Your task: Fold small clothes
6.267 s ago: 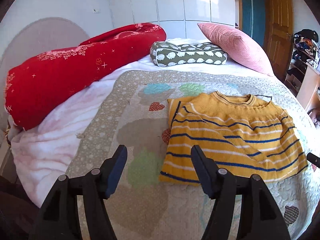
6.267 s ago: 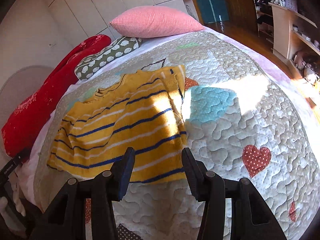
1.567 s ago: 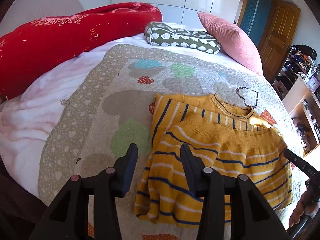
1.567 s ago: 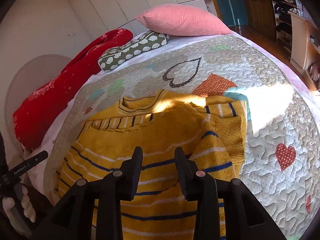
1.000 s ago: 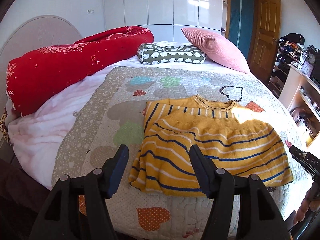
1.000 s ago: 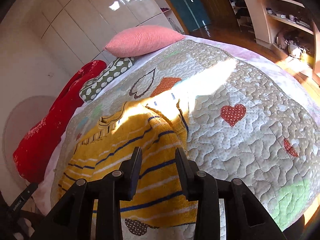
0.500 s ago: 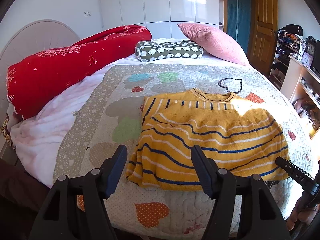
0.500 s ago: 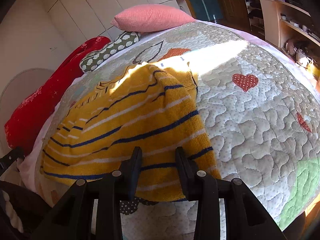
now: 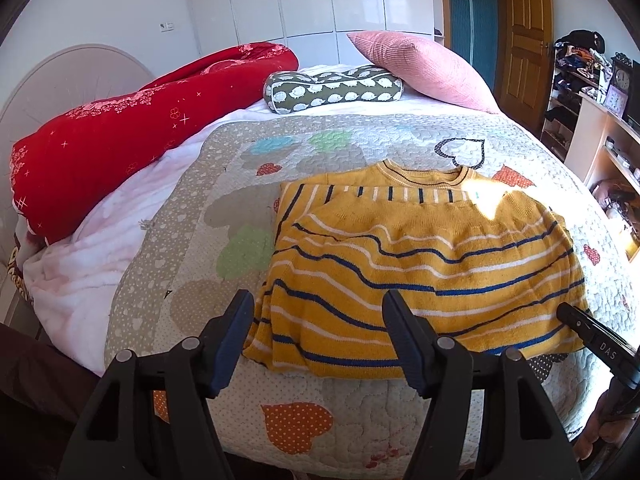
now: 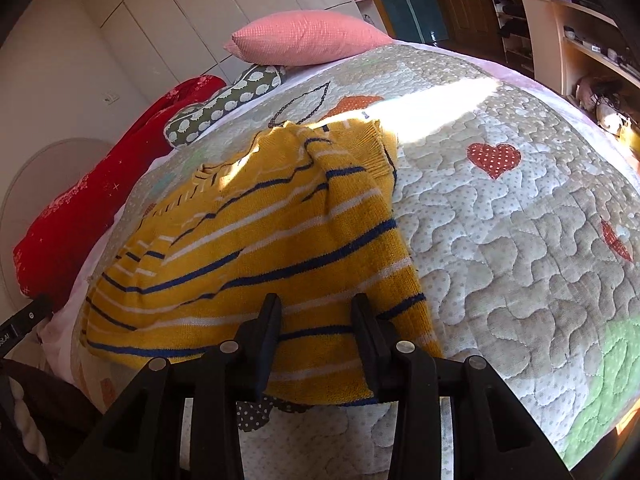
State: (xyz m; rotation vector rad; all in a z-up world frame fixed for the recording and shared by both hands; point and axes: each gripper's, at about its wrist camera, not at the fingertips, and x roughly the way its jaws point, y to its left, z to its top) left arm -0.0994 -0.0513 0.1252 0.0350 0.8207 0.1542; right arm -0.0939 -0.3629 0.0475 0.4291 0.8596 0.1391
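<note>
A yellow sweater with blue and white stripes lies folded over itself on the quilt, its collar at the far edge. My left gripper hovers open above the sweater's near left corner, nothing pinched. The right gripper sits low over the sweater near its front right corner. Its jaws are opening; knit shows between the fingers, but the pads do not press on it. The right gripper's tip shows by that corner in the left wrist view.
A red rolled duvet, a green patterned bolster and a pink pillow line the head of the bed. Shelves stand to the right. The quilt is bare right of the sweater. A hand holds the right gripper.
Since six seconds ago the sweater's hem half was folded up over its chest. In the last second both grippers sank a little toward its near edge, and the right view swung onto the sweater.
</note>
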